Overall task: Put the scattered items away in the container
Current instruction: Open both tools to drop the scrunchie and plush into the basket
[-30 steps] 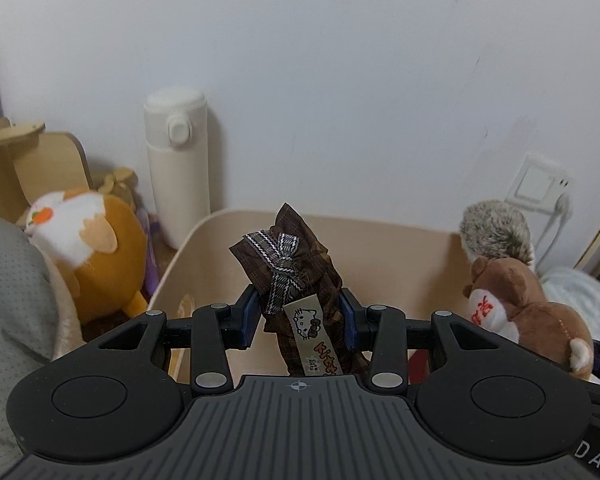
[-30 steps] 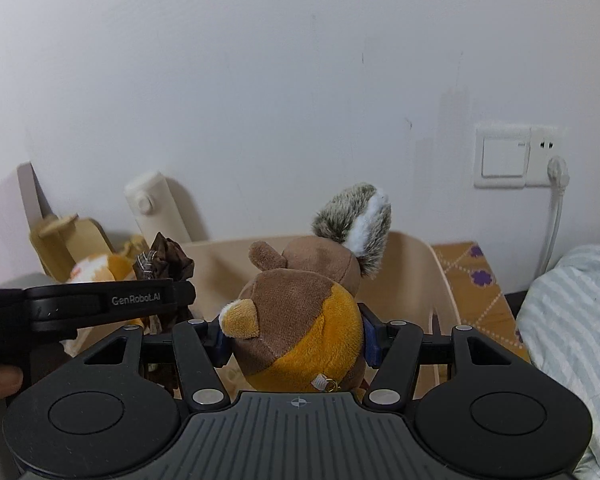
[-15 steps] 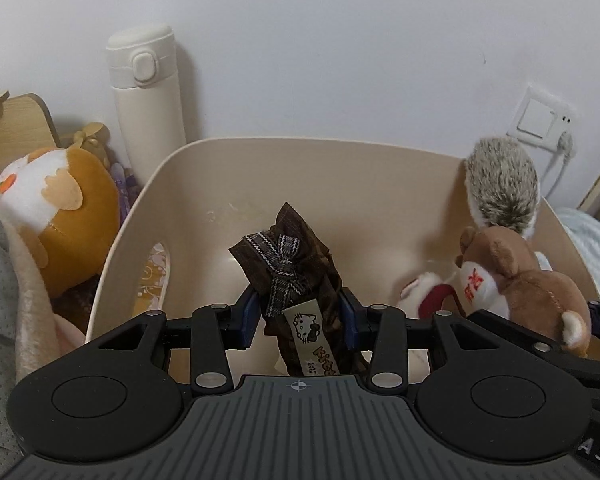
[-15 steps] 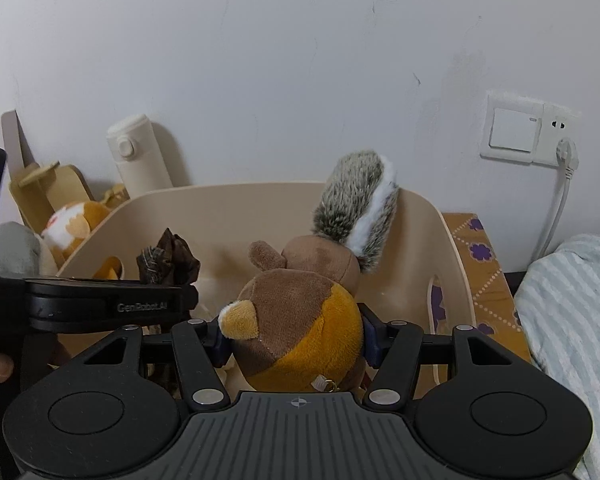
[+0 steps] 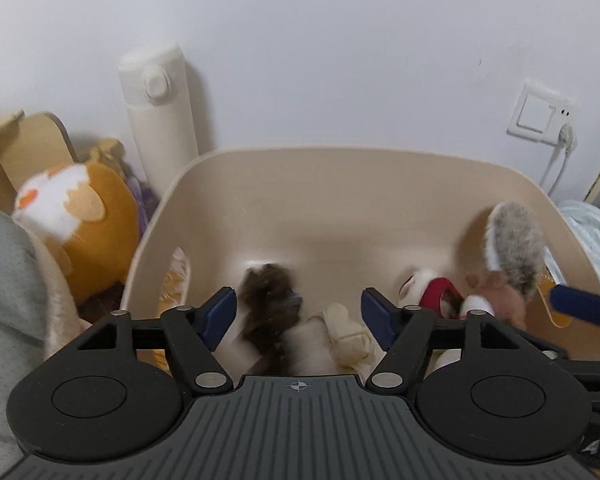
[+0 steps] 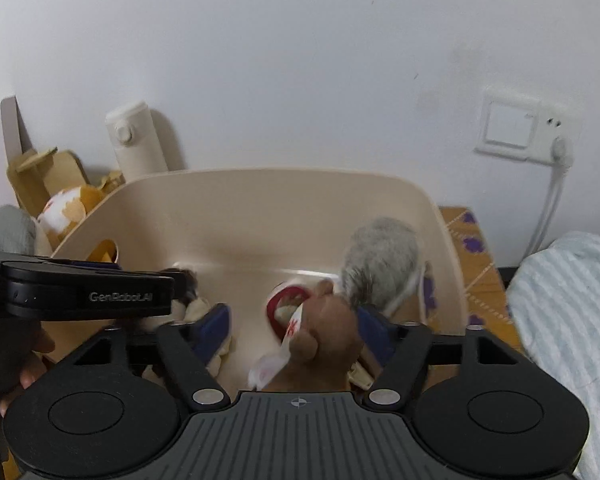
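Both grippers hang over a cream plastic bin [image 5: 340, 184] that also shows in the right wrist view [image 6: 260, 200]. My left gripper [image 5: 298, 314] is open; the brown plaid pouch [image 5: 268, 300] is blurred and dropping between its fingers into the bin. My right gripper [image 6: 292, 330] is open; the brown squirrel plush [image 6: 328, 320] with a grey tail [image 6: 380, 264] is blurred and falling between its fingers. The squirrel also shows in the left wrist view [image 5: 504, 280]. A red-and-white toy [image 5: 428, 288] and a cream toy [image 5: 344, 332] lie in the bin.
An orange-and-white plush [image 5: 80, 224] sits left of the bin beside a wooden stand [image 5: 24, 148]. A cream thermos [image 5: 160, 112] stands against the wall. A wall socket with a white cable [image 6: 516, 132] is at the right, above striped bedding [image 6: 568, 300].
Both grippers moved forward over the bin and opened. The pouch left the left gripper and the squirrel plush left the right gripper; both are falling into the bin.
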The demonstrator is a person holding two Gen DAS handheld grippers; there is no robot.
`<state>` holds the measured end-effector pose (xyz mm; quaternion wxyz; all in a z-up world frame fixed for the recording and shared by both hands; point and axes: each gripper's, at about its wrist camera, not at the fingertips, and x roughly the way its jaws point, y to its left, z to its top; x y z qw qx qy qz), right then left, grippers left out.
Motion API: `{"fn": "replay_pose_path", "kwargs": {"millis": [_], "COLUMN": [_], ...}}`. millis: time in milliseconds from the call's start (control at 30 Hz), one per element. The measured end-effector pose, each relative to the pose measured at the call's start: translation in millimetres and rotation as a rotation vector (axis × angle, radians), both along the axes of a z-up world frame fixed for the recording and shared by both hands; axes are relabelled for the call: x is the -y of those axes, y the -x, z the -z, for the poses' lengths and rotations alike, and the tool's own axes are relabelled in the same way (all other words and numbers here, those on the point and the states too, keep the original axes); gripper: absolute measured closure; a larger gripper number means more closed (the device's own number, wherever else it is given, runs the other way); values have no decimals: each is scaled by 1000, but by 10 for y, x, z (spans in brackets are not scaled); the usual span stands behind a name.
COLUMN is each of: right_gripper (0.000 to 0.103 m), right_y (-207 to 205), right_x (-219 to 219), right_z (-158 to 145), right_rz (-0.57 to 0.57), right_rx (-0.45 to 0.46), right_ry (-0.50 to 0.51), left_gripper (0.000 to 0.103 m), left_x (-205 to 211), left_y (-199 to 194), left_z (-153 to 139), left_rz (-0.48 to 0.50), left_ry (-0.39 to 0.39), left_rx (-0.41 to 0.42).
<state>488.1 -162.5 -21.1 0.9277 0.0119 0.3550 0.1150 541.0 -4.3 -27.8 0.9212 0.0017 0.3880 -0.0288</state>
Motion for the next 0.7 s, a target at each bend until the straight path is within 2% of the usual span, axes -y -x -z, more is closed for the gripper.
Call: {"fn": "replay_pose_path", "kwargs": {"millis": [100,233,467,600,700], "right_gripper": [24,17,11,3,2], "right_y": [91,259,644,890,1094], "right_x": [66,134,190,218,277], "right_z": [-113,-267,-538,-660,-728], "right_rz": [6,14,12,5,9], "right_rx": [33,82,168,216,251], "right_ry": [-8,-20,-39,-43,-30], "left_gripper": [27,25,22,22,22], "left_x": [-18,-21,51,85,75], "left_y": [72,208,567,785,948], "left_z": [-91,-225,-402,-472,-513], "left_rz": [-1,12,55,98,113], "left_ry": [7,13,-18,-35,-42], "left_rx": [26,59,127,141,153]}}
